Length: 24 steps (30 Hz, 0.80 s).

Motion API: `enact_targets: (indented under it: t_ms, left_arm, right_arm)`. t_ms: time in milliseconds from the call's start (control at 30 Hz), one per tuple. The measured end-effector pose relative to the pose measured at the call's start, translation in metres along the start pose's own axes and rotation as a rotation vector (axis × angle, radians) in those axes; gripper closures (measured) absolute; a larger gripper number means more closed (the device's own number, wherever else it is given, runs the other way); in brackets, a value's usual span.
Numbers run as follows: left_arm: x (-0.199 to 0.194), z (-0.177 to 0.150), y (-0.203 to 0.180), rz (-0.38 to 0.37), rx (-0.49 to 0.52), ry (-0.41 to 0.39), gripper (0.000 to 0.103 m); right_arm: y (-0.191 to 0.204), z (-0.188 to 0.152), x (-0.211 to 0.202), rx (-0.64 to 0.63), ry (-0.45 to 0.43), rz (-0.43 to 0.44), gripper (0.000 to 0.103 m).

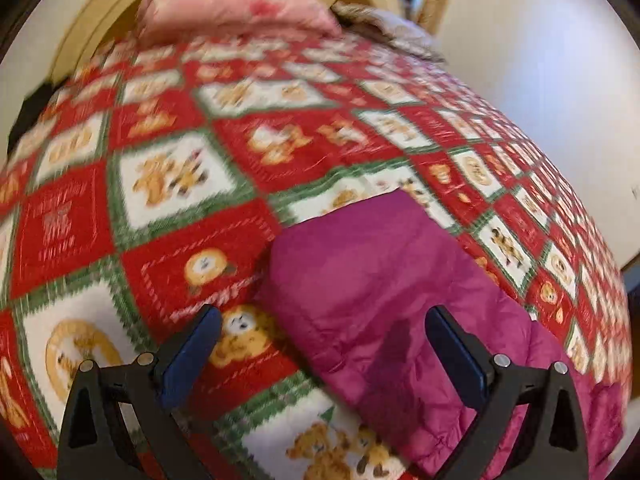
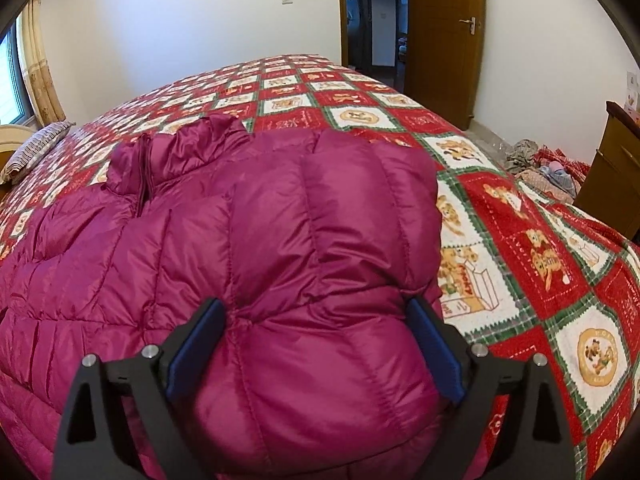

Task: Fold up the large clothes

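A magenta quilted down jacket (image 2: 240, 240) lies on a bed with a red, white and green teddy-bear quilt (image 2: 540, 256). Its collar (image 2: 180, 152) lies at the far side. My right gripper (image 2: 316, 312) is open, its blue-padded fingers (image 2: 196, 344) standing on either side of a puffy folded part of the jacket. In the left wrist view an edge of the jacket (image 1: 380, 280) lies at the lower right. My left gripper (image 1: 320, 320) is open and empty, above the jacket's edge and the quilt (image 1: 180, 184). That view is blurred.
A pink pillow (image 1: 236, 12) and a wooden headboard (image 1: 96, 28) are at the far end in the left wrist view. In the right wrist view there are a striped pillow (image 2: 36, 148), a wooden door (image 2: 444, 40), a cabinet (image 2: 612, 168) and clothes on the floor (image 2: 540, 160).
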<state>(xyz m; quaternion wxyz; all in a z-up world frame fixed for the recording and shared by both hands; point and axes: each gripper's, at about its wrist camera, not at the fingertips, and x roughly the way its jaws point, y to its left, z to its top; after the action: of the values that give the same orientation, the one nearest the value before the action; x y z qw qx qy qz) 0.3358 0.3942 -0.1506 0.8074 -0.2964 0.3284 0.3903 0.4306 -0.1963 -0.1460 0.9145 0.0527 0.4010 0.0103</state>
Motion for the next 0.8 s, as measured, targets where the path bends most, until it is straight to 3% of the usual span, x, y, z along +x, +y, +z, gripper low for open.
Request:
enact_targets:
  t_ms: [33, 67, 100, 133, 200, 233, 300, 400, 467, 567, 667, 800]
  left_arm:
    - [0.0, -0.004, -0.007, -0.013, 0.043, -0.007, 0.016]
    - [0.002, -0.004, -0.008, -0.022, 0.065, -0.005, 0.047]
    - [0.004, -0.008, -0.013, -0.013, 0.091, -0.001, 0.055]
    - [0.004, -0.009, -0.014, -0.018, 0.098, -0.006, 0.058]
    - [0.003, -0.009, -0.017, -0.072, 0.108, 0.001, 0.087]
    - [0.003, -0.009, -0.017, -0.108, 0.109, 0.009, 0.09]
    - [0.001, -0.004, -0.023, -0.11, 0.13, 0.004, 0.092]
    - [-0.02, 0.0, -0.047, -0.139, 0.19, -0.066, 0.093]
    - [-0.049, 0.0, -0.07, -0.201, 0.239, -0.134, 0.093]
    - [-0.102, -0.011, -0.12, -0.356, 0.355, -0.23, 0.093]
    - [-0.164, -0.048, -0.184, -0.532, 0.544, -0.324, 0.093]
    - [-0.224, -0.109, -0.244, -0.776, 0.741, -0.35, 0.093]
  right_arm:
    - [0.0, -0.001, -0.001, -0.003, 0.001, -0.002, 0.007]
    - [0.001, -0.001, 0.0, -0.005, 0.001, -0.004, 0.007]
    - [0.001, -0.001, 0.0, -0.007, 0.001, -0.005, 0.007]
    - [0.0, -0.001, 0.0, -0.008, 0.002, -0.006, 0.007]
    - [0.0, -0.001, 0.0, -0.009, 0.001, -0.006, 0.007]
    - [0.001, -0.001, 0.0, -0.01, 0.001, -0.006, 0.007]
    - [0.0, -0.001, 0.0, -0.009, 0.0, -0.004, 0.007]
    - [0.001, -0.001, -0.001, -0.009, -0.001, -0.002, 0.007]
    - [0.001, -0.001, -0.001, -0.008, -0.004, 0.0, 0.007]
    - [0.0, -0.001, -0.001, -0.004, -0.006, 0.002, 0.007]
    - [0.0, -0.001, -0.001, -0.002, -0.009, 0.006, 0.007]
    - [-0.003, -0.002, -0.002, 0.014, -0.016, 0.023, 0.007]
